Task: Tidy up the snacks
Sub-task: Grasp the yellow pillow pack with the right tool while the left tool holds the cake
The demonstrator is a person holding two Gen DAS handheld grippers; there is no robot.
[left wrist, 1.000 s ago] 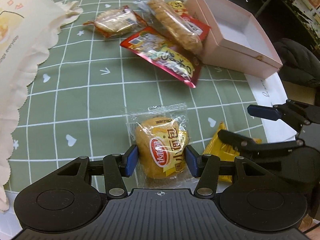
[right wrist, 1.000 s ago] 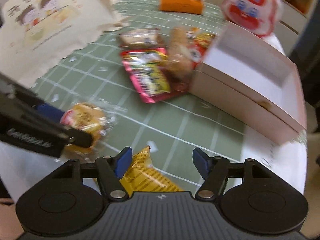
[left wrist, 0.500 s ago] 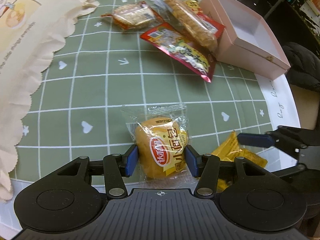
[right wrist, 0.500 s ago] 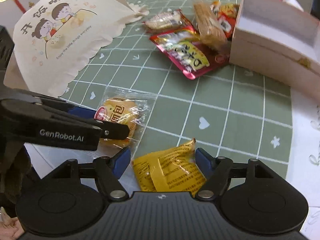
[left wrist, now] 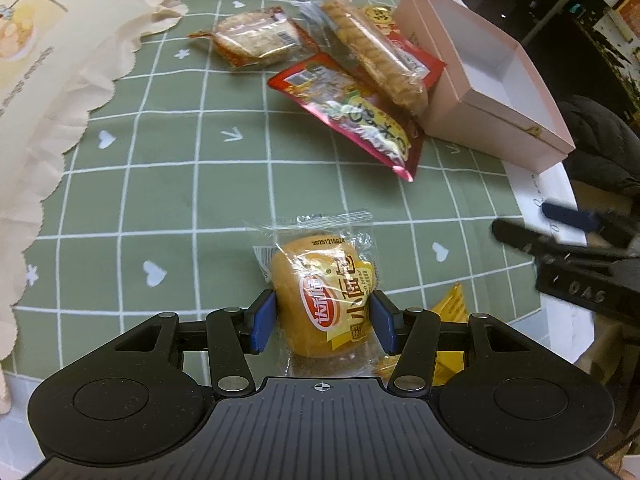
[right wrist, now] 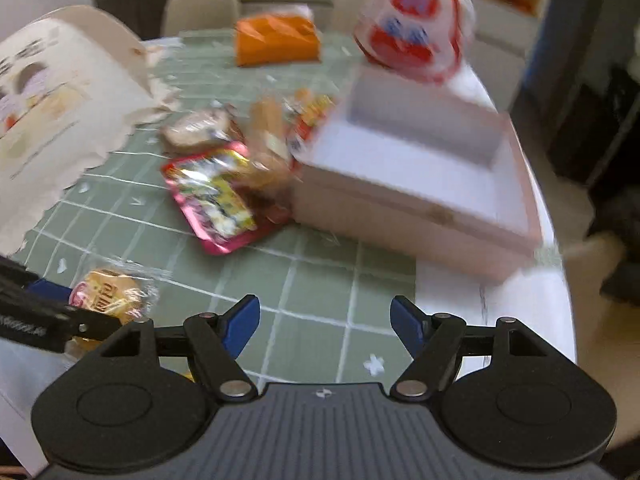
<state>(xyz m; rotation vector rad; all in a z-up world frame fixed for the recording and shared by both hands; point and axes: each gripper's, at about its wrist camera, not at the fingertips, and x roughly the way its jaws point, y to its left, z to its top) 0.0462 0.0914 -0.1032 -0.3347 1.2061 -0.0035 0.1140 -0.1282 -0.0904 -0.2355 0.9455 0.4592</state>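
Left wrist view: left gripper (left wrist: 323, 320) pads clamp the wrapped bun (left wrist: 325, 300) above the green tablecloth (left wrist: 160, 184). Right gripper (right wrist: 325, 326) stands wide, empty. Pink box (left wrist: 496, 92) lies well apart. Risk: slick wrapper apparently could slip during carry.

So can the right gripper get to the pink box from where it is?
Probably yes. The right gripper is open with nothing between its fingers, and only bare tablecloth lies between it and the open pink box. The snack pile sits off to the box's left.
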